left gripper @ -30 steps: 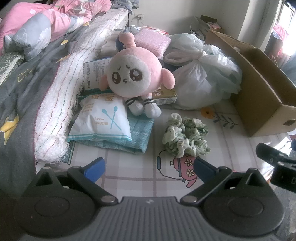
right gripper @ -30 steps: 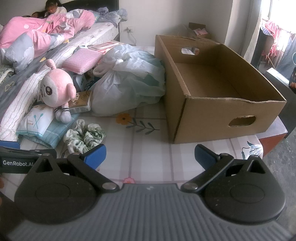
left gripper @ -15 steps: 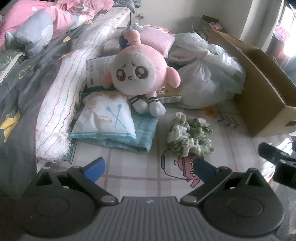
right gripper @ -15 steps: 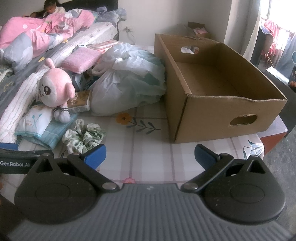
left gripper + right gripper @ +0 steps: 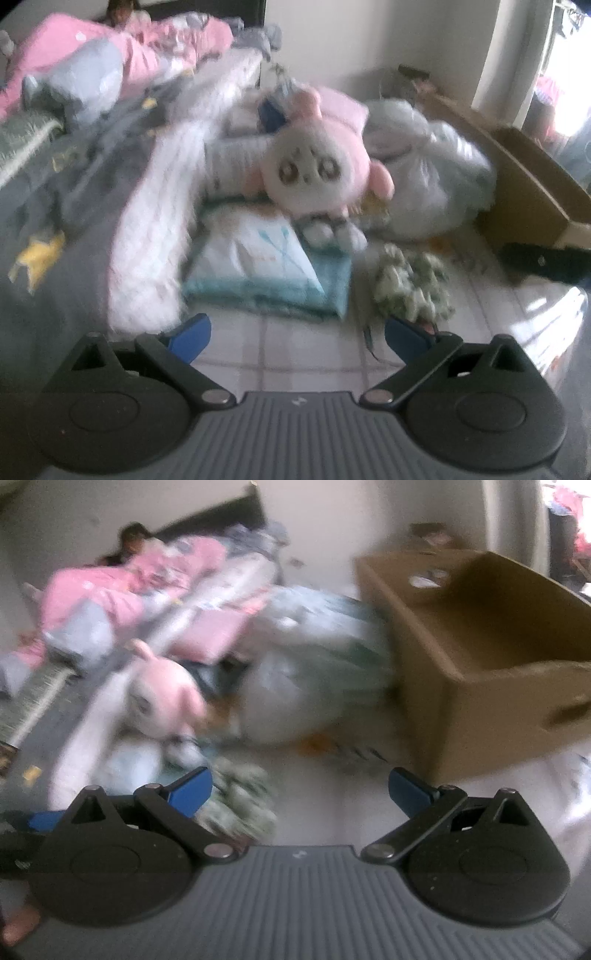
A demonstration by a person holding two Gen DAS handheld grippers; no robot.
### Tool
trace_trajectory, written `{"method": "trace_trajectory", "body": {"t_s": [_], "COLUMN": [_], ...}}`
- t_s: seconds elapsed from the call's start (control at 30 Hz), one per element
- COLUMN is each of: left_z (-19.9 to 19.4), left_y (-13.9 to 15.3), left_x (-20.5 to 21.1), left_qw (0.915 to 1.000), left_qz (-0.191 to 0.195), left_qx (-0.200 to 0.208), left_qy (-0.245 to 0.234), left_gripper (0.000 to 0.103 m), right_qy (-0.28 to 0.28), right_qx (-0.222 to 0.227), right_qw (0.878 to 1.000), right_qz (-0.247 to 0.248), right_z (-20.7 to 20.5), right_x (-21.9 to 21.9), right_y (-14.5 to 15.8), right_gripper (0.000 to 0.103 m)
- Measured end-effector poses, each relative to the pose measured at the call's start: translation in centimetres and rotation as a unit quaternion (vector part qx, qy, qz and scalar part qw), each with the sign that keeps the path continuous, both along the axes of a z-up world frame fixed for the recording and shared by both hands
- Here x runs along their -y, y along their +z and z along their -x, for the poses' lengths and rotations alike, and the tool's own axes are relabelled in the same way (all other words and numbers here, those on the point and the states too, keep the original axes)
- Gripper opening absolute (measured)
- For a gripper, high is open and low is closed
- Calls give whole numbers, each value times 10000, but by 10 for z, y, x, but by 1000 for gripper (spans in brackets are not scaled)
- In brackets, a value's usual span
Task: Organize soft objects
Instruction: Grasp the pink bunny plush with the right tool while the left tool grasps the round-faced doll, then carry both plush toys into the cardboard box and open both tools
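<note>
Both views are blurred. Your left hand-held gripper (image 5: 297, 334) is spread wide and holds nothing — the round pink-and-white plush toy (image 5: 317, 177) sits ahead of it on a folded teal cloth (image 5: 280, 291), with the green ruffled fabric scrunchies (image 5: 412, 291) just beside. Your right hand-held gripper (image 5: 299, 788) is equally wide and empty; the open brown cardboard box (image 5: 491, 686) stands to its right.
</note>
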State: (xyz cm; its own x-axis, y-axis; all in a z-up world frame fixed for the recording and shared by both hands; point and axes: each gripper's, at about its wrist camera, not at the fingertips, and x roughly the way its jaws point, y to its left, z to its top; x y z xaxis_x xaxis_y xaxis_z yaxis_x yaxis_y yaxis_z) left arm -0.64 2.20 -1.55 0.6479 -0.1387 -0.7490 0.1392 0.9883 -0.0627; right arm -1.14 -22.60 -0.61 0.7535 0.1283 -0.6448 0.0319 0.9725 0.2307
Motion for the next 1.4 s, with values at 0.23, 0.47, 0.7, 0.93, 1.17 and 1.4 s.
{"method": "trace_trajectory", "body": {"t_s": [0.23,0.47,0.7,0.93,1.17,1.4], "left_z": [-21,-59,-108,-140,-152,-139], "left_y": [14,20,8,-10,-21,-6], "left_x": [-8,1,18,25,32,36], "left_qw": [9985,9977,9975,9962,9965,9974], "left_qz": [-337,-349,-209,-132,-79,24], "left_qx": [428,488,46,-337,-348,-198], "left_qy": [2,-318,-667,-798,-751,-689], "left_gripper": [93,90,96,96,94,86], "right_qy": [633,1123,1652,2009,2077,2114], "right_qx": [343,453,213,-254,-629,-503], "right_qw": [9960,9903,9827,9754,9676,9667], "right_qz": [-534,-677,-812,-874,-1291,-1348], "right_z": [-38,-81,-134,-178,-201,-190], "right_x": [-19,-37,-53,-69,-69,-66], "right_y": [15,31,36,18,-5,8], "right_gripper": [100,85,84,84,72,69]}}
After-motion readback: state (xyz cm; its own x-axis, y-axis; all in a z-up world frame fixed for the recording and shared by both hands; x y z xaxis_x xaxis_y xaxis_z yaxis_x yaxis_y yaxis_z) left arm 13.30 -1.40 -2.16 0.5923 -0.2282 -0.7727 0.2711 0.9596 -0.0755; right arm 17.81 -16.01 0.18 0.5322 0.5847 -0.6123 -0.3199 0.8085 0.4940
